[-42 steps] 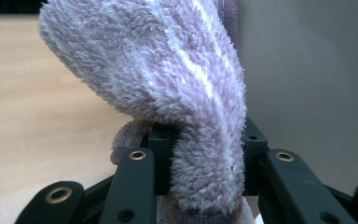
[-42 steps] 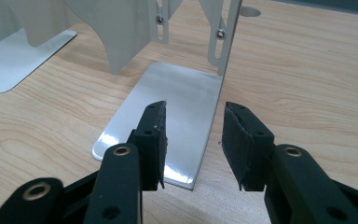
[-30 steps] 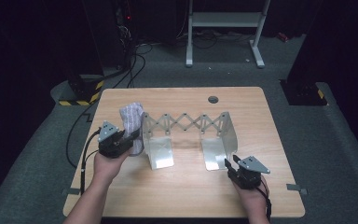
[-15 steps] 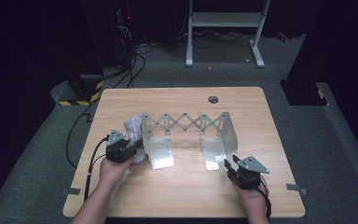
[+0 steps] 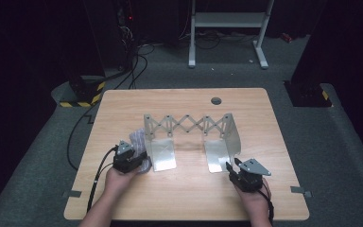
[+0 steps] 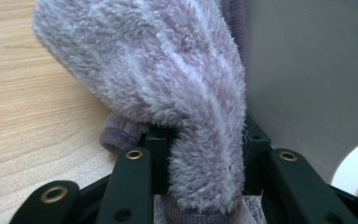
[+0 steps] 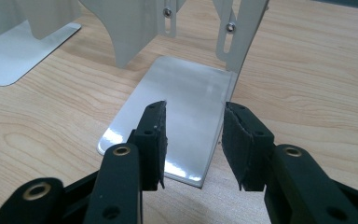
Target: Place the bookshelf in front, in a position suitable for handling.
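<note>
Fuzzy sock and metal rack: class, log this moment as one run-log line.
left gripper: shut on fuzzy sock, jaws just opening | sock: beside metal rack | right gripper: open, nothing held, over rack's foot plate

Dark cables (image 5: 132,61) and a white stand (image 5: 227,28) behind the table (image 5: 189,198).

Left hand-held gripper (image 5: 139,158) lowered toward the table, fuzzy sock (image 6: 168,93) now down beside the metal rack (image 5: 189,130), jaws just opening slightly

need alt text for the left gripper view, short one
A fluffy lilac-and-white striped sock sits between the left gripper's black fingers, which press on it at each side. It hangs over a light wooden table, right beside the grey metal wall of an expandable rack.
</note>
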Demonstrator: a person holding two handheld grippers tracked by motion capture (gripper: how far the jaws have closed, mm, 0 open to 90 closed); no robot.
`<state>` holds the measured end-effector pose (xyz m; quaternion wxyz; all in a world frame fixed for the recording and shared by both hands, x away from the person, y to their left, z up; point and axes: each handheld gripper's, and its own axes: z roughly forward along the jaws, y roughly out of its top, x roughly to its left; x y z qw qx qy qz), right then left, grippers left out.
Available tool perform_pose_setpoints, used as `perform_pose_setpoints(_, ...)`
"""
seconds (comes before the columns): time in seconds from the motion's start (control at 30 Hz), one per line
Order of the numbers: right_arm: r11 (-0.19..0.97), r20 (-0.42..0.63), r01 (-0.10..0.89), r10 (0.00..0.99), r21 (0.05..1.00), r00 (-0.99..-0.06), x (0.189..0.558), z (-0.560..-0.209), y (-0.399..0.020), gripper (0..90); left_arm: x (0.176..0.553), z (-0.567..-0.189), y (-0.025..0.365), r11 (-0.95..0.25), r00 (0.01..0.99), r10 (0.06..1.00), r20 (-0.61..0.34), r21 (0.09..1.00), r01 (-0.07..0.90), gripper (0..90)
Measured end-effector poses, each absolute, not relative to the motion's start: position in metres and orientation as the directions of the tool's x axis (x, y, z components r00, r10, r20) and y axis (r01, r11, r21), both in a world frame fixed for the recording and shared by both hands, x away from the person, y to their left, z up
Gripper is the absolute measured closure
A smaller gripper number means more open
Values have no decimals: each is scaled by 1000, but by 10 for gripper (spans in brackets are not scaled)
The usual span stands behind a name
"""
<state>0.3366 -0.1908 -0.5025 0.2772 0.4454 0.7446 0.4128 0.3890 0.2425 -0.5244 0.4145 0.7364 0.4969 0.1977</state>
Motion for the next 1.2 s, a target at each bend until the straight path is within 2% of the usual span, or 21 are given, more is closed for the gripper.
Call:
perform_pose_setpoints(0.3, 261, -45, 433, 892, 863, -449, 336, -502, -191, 601, 393, -518, 243, -131, 409, 901, -144, 809, 573, 667)
perform_pose_setpoints(0.5, 255, -42, 429, 894, 866, -447, 336, -501, -193, 601, 395, -496, 243, -119, 412, 902, -131, 841, 528, 669)
perform_pose_setpoints(1.0, 259, -46, 424, 891, 868, -451, 336, -500, -192, 601, 383, -416, 244, -84, 442, 894, -79, 938, 336, 670)
perform_pose_setpoints(1.2, 259, -45, 425, 891, 867, -452, 336, -500, -192, 602, 385, -411, 243, -77, 430, 900, -73, 944, 322, 672)
